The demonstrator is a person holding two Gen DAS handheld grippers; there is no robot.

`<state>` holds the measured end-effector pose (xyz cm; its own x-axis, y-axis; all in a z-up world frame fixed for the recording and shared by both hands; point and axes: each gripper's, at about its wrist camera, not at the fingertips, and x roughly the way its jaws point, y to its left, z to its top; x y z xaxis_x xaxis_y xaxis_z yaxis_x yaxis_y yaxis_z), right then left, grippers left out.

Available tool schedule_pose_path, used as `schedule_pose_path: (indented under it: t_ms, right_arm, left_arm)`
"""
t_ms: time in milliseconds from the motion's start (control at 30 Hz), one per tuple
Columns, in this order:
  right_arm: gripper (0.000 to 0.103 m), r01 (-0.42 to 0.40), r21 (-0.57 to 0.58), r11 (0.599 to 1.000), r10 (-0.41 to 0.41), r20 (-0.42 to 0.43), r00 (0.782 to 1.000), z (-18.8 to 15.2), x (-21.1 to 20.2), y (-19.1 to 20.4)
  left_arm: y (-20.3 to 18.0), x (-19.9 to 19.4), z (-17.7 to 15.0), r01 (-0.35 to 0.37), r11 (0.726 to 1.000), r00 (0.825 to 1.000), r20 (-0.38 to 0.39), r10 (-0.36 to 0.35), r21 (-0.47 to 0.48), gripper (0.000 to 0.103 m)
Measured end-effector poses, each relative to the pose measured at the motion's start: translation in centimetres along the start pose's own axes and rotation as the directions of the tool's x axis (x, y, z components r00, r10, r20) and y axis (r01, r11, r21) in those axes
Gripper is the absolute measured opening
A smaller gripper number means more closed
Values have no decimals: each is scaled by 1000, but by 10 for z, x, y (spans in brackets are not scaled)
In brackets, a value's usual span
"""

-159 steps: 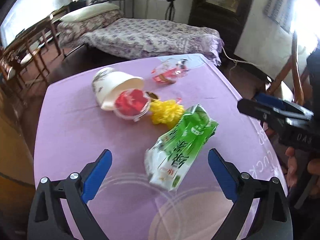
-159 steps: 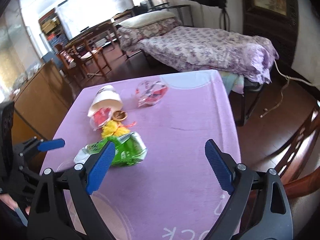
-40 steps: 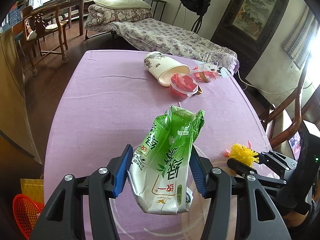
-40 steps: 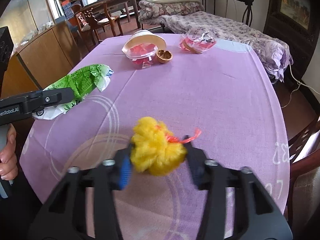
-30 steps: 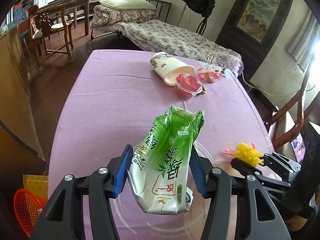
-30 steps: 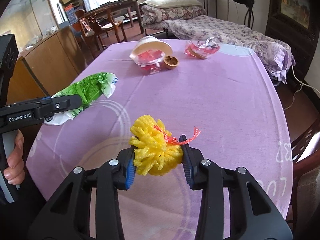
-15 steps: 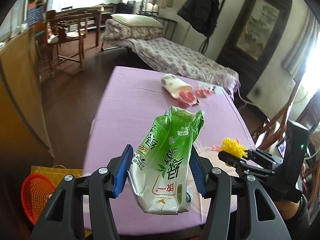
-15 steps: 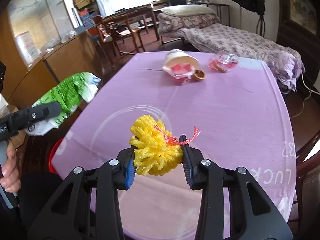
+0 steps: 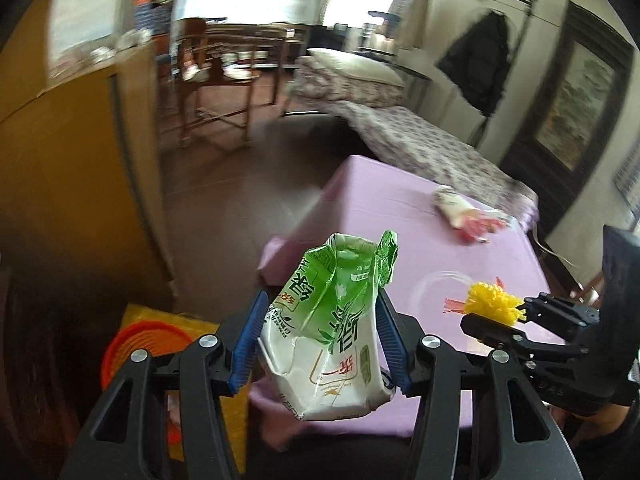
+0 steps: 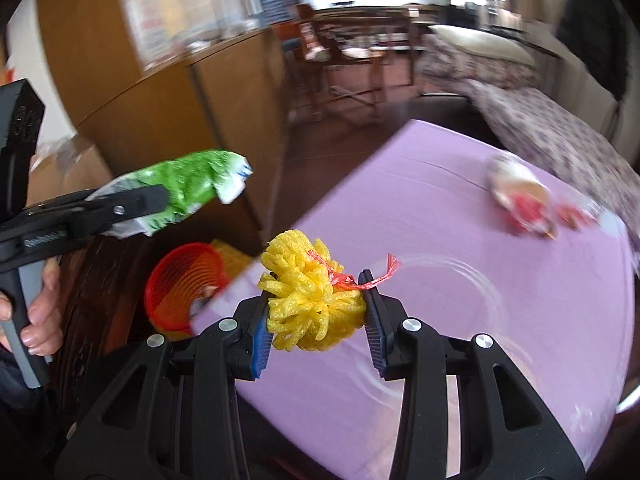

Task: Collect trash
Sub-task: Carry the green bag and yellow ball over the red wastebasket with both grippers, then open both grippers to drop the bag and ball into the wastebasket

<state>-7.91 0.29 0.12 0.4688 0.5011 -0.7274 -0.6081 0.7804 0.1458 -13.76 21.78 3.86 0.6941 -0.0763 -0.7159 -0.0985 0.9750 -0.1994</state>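
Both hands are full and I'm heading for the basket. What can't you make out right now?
- Left wrist view: orange basket mostly hidden behind the left gripper and its green bag.
- Right wrist view: basket's contents too blurred to identify.
- Both views: leftover trash on the table, motion-blurred.

the cup [image 10: 516,184] and red scraps [image 10: 528,210] near the table's [image 10: 440,240] far edge are smeared by blur. the table's near corner hides part of the orange basket [image 10: 182,280].
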Motion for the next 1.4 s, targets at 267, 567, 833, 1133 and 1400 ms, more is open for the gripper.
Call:
schedule_pose_path:
  t_ms: [267,567,833,1133,1400]
  right_arm:
    - [40,-162,-196,967,133,-153,979,48,80,98]
    - [40,-258,-349,901,135,-341,930,61,171,180]
    - [47,-346,-346,872,167,-453,876,48,217,203]
    - [63,-347,-319,882,192,-429,883,46,218,196]
    - [63,-306,-294,905,181,-385,905,49,193,170]
  left_arm:
    - [99,-1,-28,-122,980,992,-55,115,-156,54]
    - [189,18,-65,-244,931,963,-183,199,-270,54]
    - [236,43,-92,-313,892,931,-288,222,-325,56]
    - [251,45,-93,-356,855,920,-301,250,-377,68]
    - [229,44,-79,-339,875,927,-282,248,-346,71]
